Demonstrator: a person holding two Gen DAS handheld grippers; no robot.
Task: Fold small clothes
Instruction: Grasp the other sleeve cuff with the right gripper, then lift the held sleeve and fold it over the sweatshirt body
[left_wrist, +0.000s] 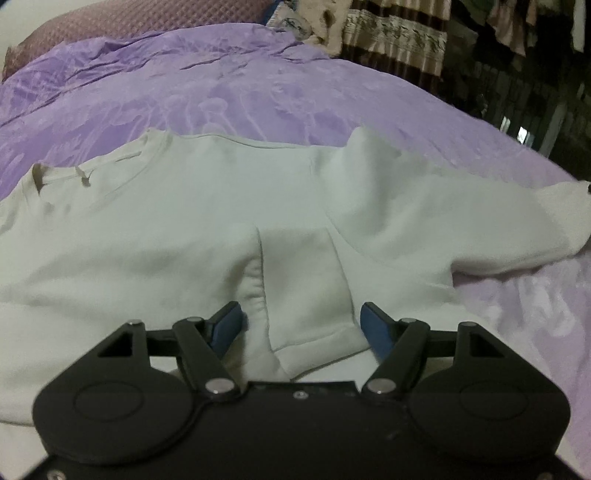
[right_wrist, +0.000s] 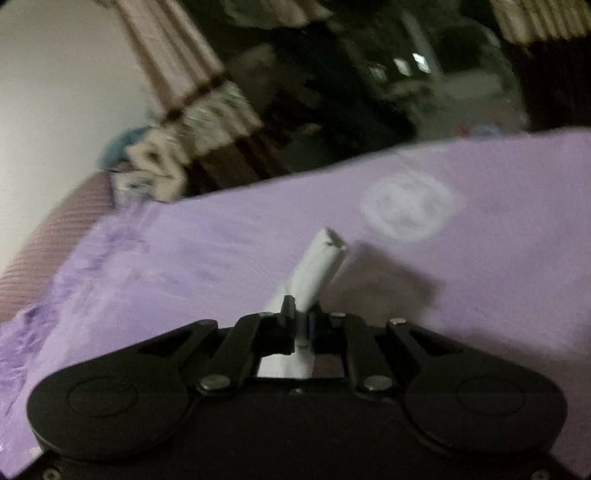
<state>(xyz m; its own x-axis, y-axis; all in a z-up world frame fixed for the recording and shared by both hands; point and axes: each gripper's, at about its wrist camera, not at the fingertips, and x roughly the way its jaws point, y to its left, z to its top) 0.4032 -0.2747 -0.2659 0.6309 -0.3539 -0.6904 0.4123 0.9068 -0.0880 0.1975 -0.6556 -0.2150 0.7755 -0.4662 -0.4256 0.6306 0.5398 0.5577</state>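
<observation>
1. The left tool is wide open, low over the near fold of the white top.
2. The right tool pinches the sleeve cuff tight.
3. The top lies spread on the purple bed.
4. I think the sleeve fold comes next. Carry the cuff low and slow across the top, and keep it flat.

White sweatshirt: soft, fleecy, spread mostly flat on purple bed cover, neckline toward the left of the left wrist view (small label visible inside collar). One sleeve extends right, cuff at far right edge. A folded flap lies near centre hem. In the right wrist view, a pinched white fabric end sticks up, raised off the cover.
</observation>
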